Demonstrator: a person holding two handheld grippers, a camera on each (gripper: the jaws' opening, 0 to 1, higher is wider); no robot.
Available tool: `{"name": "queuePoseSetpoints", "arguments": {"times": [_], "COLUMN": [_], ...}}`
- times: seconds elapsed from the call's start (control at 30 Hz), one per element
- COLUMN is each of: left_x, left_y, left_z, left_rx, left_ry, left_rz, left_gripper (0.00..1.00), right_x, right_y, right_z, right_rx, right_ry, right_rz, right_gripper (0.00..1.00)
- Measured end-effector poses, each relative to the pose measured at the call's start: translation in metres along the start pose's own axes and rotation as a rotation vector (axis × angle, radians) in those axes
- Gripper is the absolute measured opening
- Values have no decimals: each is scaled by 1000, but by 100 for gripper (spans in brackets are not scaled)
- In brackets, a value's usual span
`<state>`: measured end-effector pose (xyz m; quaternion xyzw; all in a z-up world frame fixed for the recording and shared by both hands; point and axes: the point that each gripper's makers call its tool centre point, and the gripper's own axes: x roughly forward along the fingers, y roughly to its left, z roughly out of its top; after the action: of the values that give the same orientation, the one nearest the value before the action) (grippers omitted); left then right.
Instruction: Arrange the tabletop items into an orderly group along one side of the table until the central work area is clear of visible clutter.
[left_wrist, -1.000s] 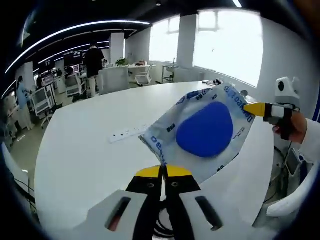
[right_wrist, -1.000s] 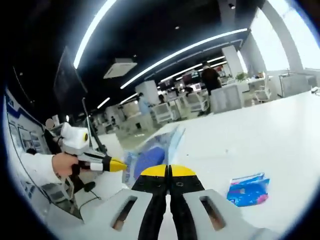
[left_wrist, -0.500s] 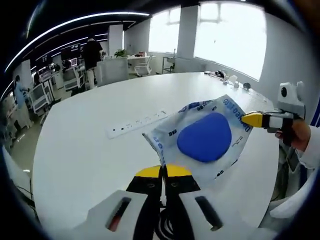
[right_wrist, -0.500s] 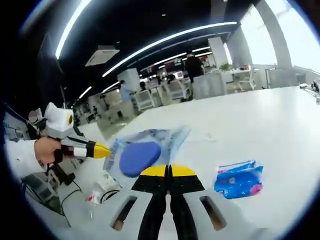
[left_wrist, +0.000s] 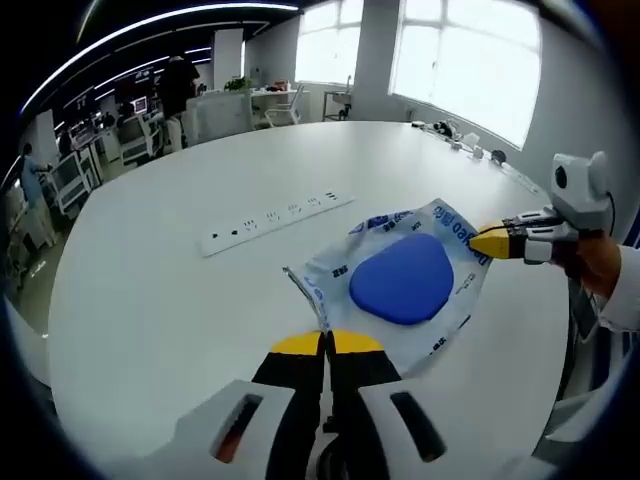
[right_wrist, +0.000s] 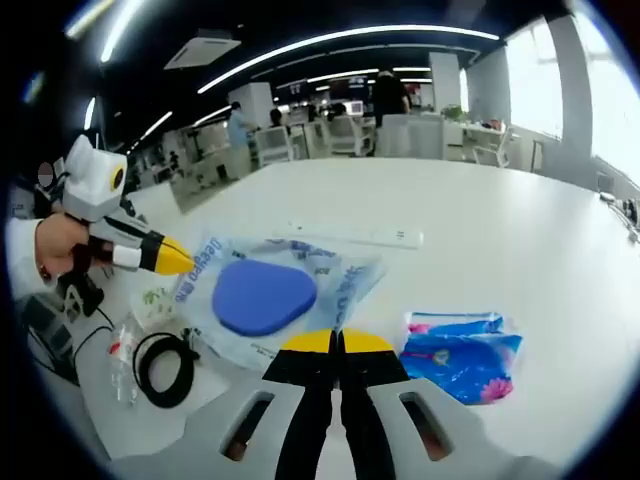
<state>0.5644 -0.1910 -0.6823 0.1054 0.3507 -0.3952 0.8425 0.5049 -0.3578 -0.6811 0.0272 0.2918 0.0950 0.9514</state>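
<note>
A clear plastic bag (left_wrist: 440, 225) printed in blue, with a blue oval pad (left_wrist: 402, 279) inside, stretches between both grippers low over the white table (left_wrist: 150, 300). My left gripper (left_wrist: 325, 343) is shut on the bag's near edge. My right gripper (left_wrist: 478, 243) comes in from the right, shut on the far edge, with a hand behind it. In the right gripper view the same bag (right_wrist: 335, 275) and its pad (right_wrist: 262, 296) lie ahead of the right gripper (right_wrist: 338, 342), which pinches it, while the left gripper (right_wrist: 180, 263) grips the opposite end.
A long white power strip (left_wrist: 270, 215) lies across the table beyond the bag, also the power strip (right_wrist: 350, 233). A blue and pink packet (right_wrist: 460, 350) rests right of the bag. A bagged black cable coil (right_wrist: 160, 368) and a small packet (right_wrist: 150, 297) sit at the left edge. Office desks and people stand far behind.
Both grippers have come down with the bag, which now hangs flatter and closer to the table. Both views have tilted down, bringing the cable coil and more of the table into sight.
</note>
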Motion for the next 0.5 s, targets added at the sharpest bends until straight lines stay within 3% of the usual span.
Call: {"name": "queuePoseSetpoints", "arguments": {"times": [0.5], "left_x": [34], "left_y": [6], "left_z": [-21], "left_rx": [-17], "left_ry": [80], "left_rz": [-12], "left_gripper": [0], "right_x": [31], "right_y": [-12], "right_z": [-37], "right_rx": [-16], "right_ry": [94], "right_rz": [-14], "right_gripper": [0]}}
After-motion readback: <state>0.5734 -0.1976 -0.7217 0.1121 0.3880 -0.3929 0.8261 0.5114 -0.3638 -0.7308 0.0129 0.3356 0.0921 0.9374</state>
